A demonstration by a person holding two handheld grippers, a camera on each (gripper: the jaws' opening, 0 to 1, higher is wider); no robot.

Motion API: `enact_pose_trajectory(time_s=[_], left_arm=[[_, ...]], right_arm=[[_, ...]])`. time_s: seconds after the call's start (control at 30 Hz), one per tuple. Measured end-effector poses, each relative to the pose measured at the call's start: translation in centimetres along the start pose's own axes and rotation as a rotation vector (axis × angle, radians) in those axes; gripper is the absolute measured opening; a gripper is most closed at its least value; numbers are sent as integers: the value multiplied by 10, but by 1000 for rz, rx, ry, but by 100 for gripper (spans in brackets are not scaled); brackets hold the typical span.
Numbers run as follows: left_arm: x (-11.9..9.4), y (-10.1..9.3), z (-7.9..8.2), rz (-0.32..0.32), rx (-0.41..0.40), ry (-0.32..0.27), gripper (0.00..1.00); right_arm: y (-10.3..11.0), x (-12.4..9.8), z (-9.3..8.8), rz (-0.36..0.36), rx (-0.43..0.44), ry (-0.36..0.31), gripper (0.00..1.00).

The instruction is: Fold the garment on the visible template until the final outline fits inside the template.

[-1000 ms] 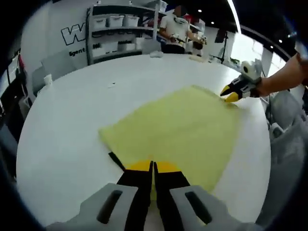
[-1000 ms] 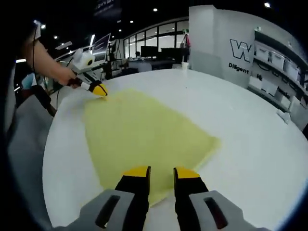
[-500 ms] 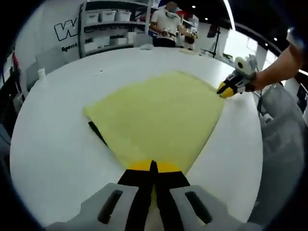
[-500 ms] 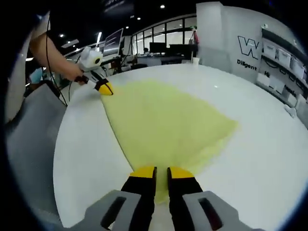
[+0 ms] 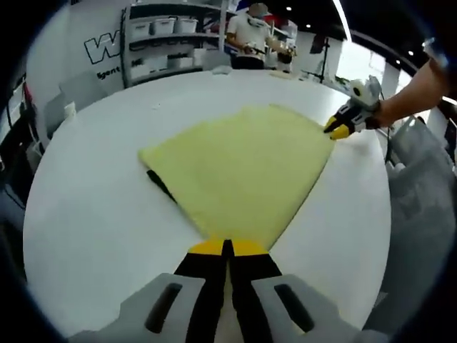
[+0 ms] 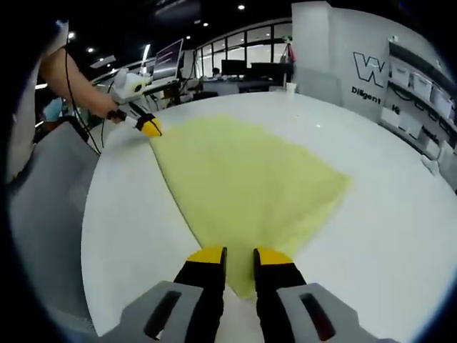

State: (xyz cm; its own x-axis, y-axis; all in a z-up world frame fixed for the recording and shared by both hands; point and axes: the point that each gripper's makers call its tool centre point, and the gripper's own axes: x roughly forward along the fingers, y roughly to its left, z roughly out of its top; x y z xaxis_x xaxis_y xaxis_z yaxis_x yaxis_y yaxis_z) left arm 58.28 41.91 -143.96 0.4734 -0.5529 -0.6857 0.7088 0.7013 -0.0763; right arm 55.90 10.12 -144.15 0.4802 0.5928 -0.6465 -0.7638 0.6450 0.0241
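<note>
A pale yellow garment (image 5: 243, 164) lies flat on the round white table (image 5: 86, 214), and a black strip of the template (image 5: 163, 187) peeks out from under its left edge. My left gripper (image 5: 228, 247) is shut on the garment's near corner; it appears again at the far corner as the left gripper (image 6: 150, 127). In the right gripper view the garment (image 6: 243, 179) tapers to a corner that lies between the fingers of my right gripper (image 6: 240, 256), whose jaws stand a little apart. The right gripper (image 5: 340, 130) sits at the garment's far right corner.
Shelves with white bins (image 5: 168, 43) and a standing person (image 5: 250, 36) are beyond the table's far edge. A paper cup (image 5: 69, 111) stands near the left rim. A grey chair (image 5: 421, 193) is on the right. Bare table (image 6: 400, 214) surrounds the garment.
The right gripper's jaws narrowed around the garment's corner, then widened slightly. The left gripper stayed shut on its corner. The garment now lies tauter and flatter between the two grippers.
</note>
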Motion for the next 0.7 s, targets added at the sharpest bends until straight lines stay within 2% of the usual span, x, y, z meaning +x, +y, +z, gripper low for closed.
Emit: enact_pose_trajectory(time_s=[0.03,0.07,0.1,0.13,0.2,0.3,0.37,0.43,0.5,0.53,0.6,0.7], left_arm=[[-5,5,-8,25,-20,36,0],[-6,5,-5,14,-15,15,0],[-10,11,-14,54,-51,65,0],[-11,10,-5,38,-10,24,0],[-17,2,3,24,-6,-14,0],[-20,-8,12,21,17,-42,0],[-15,-18,13,0,40,-43,0],[-8,-28,7,-25,70,-10,0],[-4,-25,-8,-11,54,61,0],[-3,-24,0,-15,41,-2,1],[-4,-17,-2,4,-4,12,1],[-4,-9,-3,17,17,13,6]], right_arm=[[0,0,0,0,3,3,10],[1,-1,0,0,4,7,11],[2,-1,0,1,2,13,12],[2,-2,1,0,7,15,12],[4,-3,1,-2,12,21,13],[5,-3,0,-6,12,29,15],[6,-4,-1,-10,16,31,16],[7,-4,-1,-12,25,31,16],[7,-4,-2,-18,30,32,16],[7,-5,-3,-20,31,34,16],[8,-5,-3,-19,40,34,16],[9,-6,-4,-20,39,40,16]])
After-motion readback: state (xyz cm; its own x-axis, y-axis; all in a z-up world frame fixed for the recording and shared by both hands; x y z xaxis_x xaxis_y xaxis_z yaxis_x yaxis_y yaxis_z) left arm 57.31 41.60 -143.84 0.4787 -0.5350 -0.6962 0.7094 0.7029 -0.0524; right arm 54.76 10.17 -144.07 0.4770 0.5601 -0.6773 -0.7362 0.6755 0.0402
